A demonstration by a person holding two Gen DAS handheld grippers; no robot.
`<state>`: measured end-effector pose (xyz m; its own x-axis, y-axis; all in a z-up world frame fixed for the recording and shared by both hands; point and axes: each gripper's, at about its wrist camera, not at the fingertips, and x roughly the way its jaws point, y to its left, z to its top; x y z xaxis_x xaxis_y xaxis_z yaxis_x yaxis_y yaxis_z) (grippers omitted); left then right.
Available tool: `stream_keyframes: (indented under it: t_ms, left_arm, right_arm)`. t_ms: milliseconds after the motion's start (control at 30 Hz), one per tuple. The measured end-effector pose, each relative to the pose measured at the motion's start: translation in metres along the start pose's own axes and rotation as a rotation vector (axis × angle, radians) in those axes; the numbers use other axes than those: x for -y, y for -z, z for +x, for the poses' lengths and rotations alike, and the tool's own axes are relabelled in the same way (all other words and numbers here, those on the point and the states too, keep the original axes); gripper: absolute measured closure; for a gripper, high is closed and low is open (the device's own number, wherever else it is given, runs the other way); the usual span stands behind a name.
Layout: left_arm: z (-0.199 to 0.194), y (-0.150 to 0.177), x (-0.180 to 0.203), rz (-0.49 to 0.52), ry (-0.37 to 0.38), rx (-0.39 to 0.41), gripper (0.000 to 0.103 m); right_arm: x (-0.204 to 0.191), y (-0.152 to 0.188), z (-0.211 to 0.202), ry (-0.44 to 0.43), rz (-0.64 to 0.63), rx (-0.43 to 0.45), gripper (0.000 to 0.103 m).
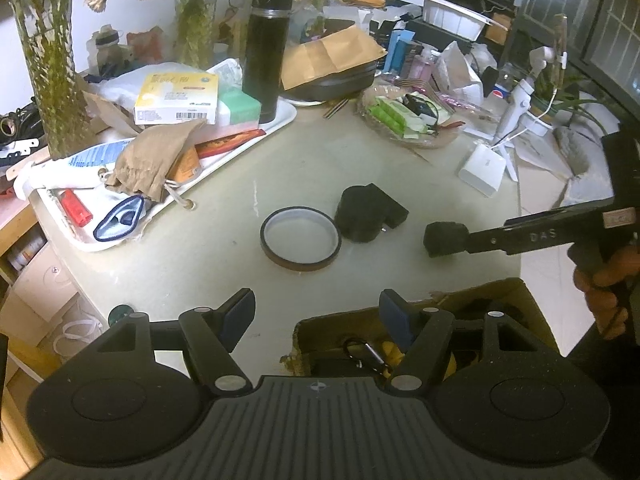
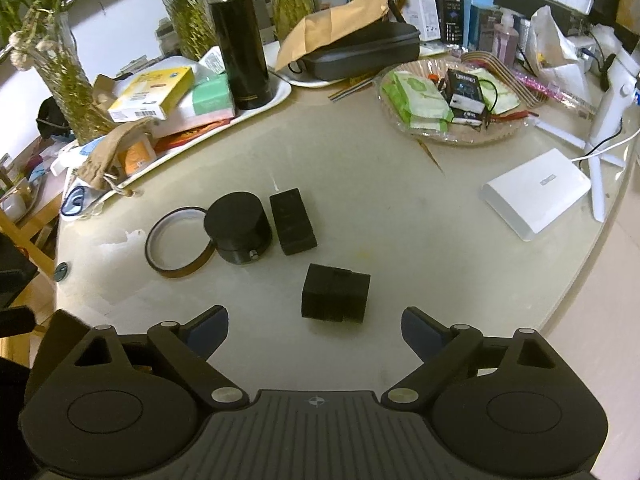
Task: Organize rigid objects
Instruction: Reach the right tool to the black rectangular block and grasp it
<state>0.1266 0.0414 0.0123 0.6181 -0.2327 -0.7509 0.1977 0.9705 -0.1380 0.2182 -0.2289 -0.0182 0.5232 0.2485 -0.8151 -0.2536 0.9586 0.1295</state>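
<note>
Small black rectangular block [image 2: 335, 294] sits on the pale bench [image 2: 400, 232] just ahead of right gripper [image 2: 314, 330], jaws spread w/ nothing between, prob lining up to grab it. Left gripper [image 1: 317, 312], jaws apart & empty, hovers at the near open cardboard box [image 1: 516, 300], likely the drop spot.
</note>
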Motion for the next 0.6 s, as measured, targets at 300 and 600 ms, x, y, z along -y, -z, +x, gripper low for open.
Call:
stream_keyframes:
  t_ms: [300,600]
  left_arm:
    - [0.007,-0.003,-0.007,-0.016,-0.001,-0.005,0.035]
    - [0.011,-0.006,-0.013,-0.024,-0.010,-0.008,0.035]
  right_arm:
    - [0.008,-0.010,0.035,0.006,0.083,-0.038,0.013]
    - [0.018,-0.015,0.063,0.026,0.159,-0.091,0.027]
